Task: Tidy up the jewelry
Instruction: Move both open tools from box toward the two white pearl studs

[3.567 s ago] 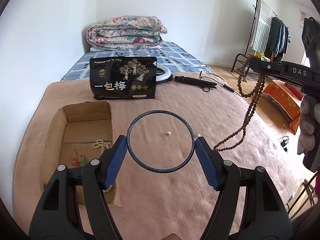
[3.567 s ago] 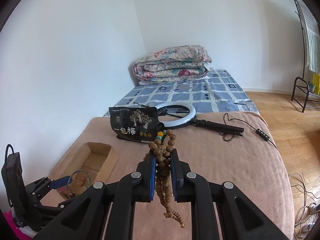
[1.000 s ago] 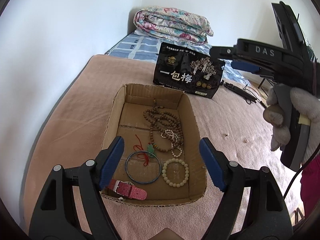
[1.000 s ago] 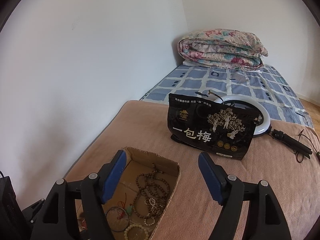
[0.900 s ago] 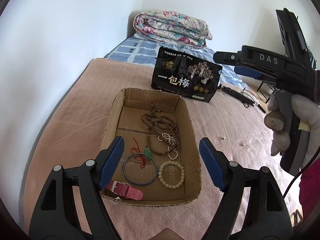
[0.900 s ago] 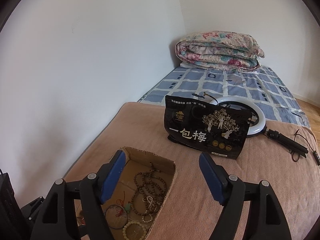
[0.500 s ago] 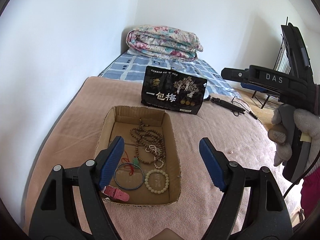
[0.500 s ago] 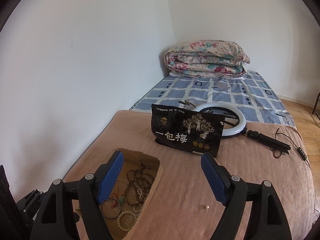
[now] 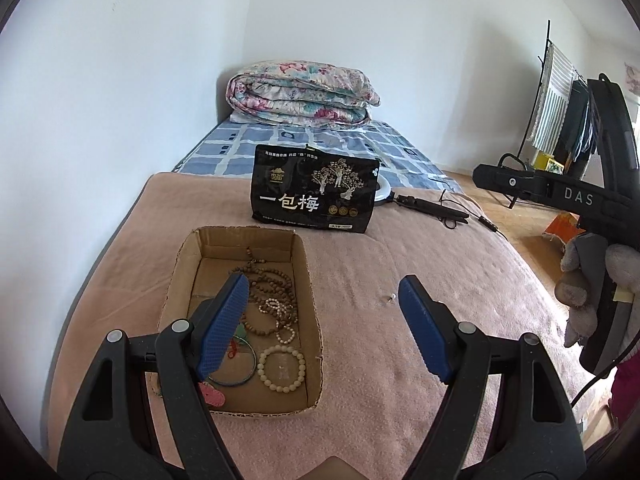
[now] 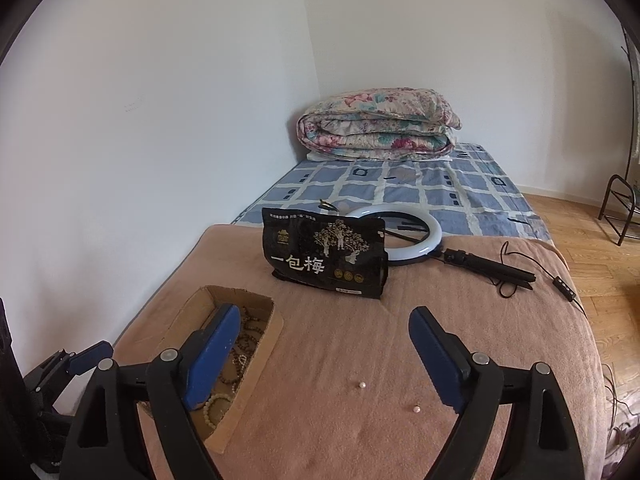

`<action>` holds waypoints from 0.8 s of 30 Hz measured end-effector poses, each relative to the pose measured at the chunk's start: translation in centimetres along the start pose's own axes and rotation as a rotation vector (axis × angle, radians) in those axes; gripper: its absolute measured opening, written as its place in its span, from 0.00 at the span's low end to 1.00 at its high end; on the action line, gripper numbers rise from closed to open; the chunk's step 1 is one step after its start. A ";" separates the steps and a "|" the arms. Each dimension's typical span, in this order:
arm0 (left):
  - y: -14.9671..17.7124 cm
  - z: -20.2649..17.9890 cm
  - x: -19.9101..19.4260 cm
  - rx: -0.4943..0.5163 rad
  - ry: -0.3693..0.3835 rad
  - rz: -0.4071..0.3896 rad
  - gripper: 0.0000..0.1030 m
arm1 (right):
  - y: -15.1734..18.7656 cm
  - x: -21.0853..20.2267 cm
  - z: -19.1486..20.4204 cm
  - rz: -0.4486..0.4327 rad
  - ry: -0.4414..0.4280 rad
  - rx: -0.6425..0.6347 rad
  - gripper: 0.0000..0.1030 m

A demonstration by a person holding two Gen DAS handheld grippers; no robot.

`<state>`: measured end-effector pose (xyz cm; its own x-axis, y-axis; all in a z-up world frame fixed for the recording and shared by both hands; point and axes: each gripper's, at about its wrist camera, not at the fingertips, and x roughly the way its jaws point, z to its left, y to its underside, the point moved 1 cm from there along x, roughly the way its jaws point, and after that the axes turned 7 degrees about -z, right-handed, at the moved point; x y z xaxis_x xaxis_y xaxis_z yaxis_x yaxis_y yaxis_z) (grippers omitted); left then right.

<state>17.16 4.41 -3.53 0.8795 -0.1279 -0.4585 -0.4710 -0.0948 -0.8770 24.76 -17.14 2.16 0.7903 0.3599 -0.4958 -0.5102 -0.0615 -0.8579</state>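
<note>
Gathered in the open cardboard box (image 9: 308, 276) on the pink blanket (image 9: 400, 400): a long strand of brown wooden beads (image 9: 268, 280) coiled across the middle, a thin string of small pale beads (image 9: 280, 312) laid over it, a cream bead bracelet (image 9: 282, 368) near the front wall, a blue bangle (image 9: 240, 376) just beside that bracelet, a scrap of red cord with a green charm (image 9: 236, 342) partly behind a blue pad, and a pink strap (image 9: 212, 394) at the front left corner, half hidden. Outside the box, two loose pearls on the blanket: one (image 10: 362, 385) out in the open between the right tool's pads, another (image 10: 417, 409) closer to its right pad. In the left wrist view, one small pale speck (image 9: 393, 297) on the blanket just inside the right-hand pad, too small to identify with certainty.

Left gripper (image 9: 324, 324) released, pads spread wide and gripping nothing, poised above the near end of the box and the blanket beside it. Right gripper (image 10: 324, 356) likewise empty, jaws just widened further, nothing between them but blanket and pearls; seen from the left wrist view as a black frame marked DAS, gripped by a gloved hand (image 9: 592, 300).

Beyond the box, upright on the blanket: a black snack bag (image 9: 316, 196) with white Chinese lettering. Behind it, a ring light (image 10: 416, 236) lying flat with its folded black stand (image 10: 492, 268) and cable (image 10: 560, 284). Farther back, a blue checked sheet (image 10: 400, 188) and a folded floral quilt (image 10: 380, 128) against the wall. At the right edge, a clothes rack (image 9: 560, 120) on the wooden floor (image 10: 580, 240).
</note>
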 end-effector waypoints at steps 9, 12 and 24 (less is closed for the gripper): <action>0.7 -1.5 1.9 0.023 0.006 0.040 0.77 | 3.3 -1.1 -5.6 0.027 0.073 0.016 0.96; 1.1 -2.2 2.8 0.026 0.009 0.053 0.77 | 4.5 -0.9 -7.5 0.049 0.081 0.036 0.96; 4.0 -7.4 8.2 0.079 0.071 0.135 0.64 | 9.2 1.1 -13.1 0.160 0.059 0.061 0.72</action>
<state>21.95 -4.29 -9.73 0.7999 -0.2039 -0.5644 -0.5755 0.0061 -0.8178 25.36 -29.50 -8.01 0.7151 0.2949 -0.6338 -0.6493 -0.0559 -0.7585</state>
